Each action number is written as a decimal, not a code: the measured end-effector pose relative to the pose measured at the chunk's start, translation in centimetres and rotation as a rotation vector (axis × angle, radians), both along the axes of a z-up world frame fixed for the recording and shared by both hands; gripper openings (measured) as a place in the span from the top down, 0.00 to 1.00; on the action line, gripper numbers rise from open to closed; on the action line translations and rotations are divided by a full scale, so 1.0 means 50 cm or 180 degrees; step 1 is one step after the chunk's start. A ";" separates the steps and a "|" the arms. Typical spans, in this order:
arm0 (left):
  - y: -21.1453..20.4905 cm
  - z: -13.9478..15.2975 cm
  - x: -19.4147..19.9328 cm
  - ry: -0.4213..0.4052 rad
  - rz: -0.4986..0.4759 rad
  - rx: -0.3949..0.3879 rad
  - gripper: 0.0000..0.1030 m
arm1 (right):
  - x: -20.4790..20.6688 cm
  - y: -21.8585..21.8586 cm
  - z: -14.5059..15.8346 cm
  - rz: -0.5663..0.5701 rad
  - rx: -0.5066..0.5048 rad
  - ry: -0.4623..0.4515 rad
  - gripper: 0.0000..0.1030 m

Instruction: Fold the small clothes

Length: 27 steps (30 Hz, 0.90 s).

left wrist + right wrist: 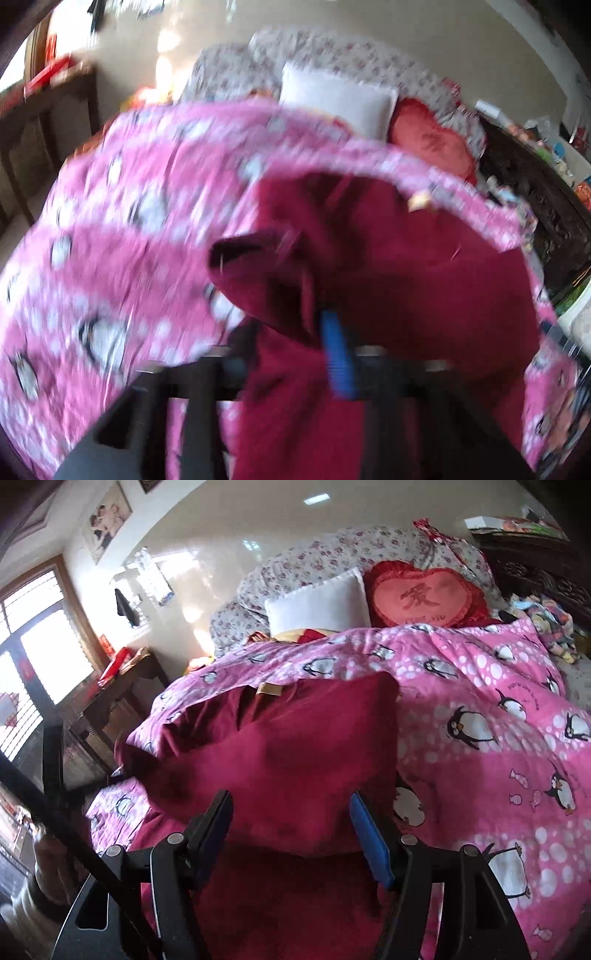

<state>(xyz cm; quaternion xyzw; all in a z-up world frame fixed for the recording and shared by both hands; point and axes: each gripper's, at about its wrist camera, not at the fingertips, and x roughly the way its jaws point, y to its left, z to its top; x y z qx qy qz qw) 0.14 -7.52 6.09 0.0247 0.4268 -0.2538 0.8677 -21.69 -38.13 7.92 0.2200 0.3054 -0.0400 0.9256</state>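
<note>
A dark red garment (pixel 388 266) lies on a pink penguin-print quilt (pixel 122 236). In the blurred left wrist view my left gripper (pixel 314 332) is shut on a fold of the red garment, which drapes over the fingers; one blue pad (pixel 336 354) shows. In the right wrist view the red garment (pixel 295 738) is folded over on the quilt (pixel 498 701). My right gripper (pixel 291 812) is open, its fingers either side of the garment's near fold, holding nothing.
A white pillow (pixel 321 605), a red heart cushion (pixel 421 594) and a floral duvet (pixel 332 550) sit at the head of the bed. A wooden side table (pixel 118 694) stands left. Loose clothes (pixel 554 624) lie at the right by a dark carved headboard (pixel 543 576).
</note>
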 end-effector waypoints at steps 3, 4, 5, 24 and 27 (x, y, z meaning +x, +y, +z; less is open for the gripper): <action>0.048 -0.016 0.010 0.0028 0.0133 -0.0148 0.35 | 0.011 0.011 0.011 0.0025 -0.0047 -0.0015 0.30; 0.059 -0.011 0.016 0.0051 0.0149 -0.0228 0.28 | 0.017 0.016 0.017 0.0012 -0.0128 -0.0008 0.29; 0.073 -0.003 0.019 0.0059 0.0162 -0.0352 0.20 | 0.021 0.020 0.024 -0.0025 -0.0225 -0.0001 0.24; 0.021 -0.016 0.084 0.0385 -0.0111 -0.0298 0.85 | 0.160 -0.067 -0.009 -0.0305 -0.0649 0.0303 0.82; -0.005 0.059 0.069 0.0180 -0.0365 -0.0455 0.86 | 0.127 -0.095 0.018 -0.0460 -0.0473 0.0028 0.85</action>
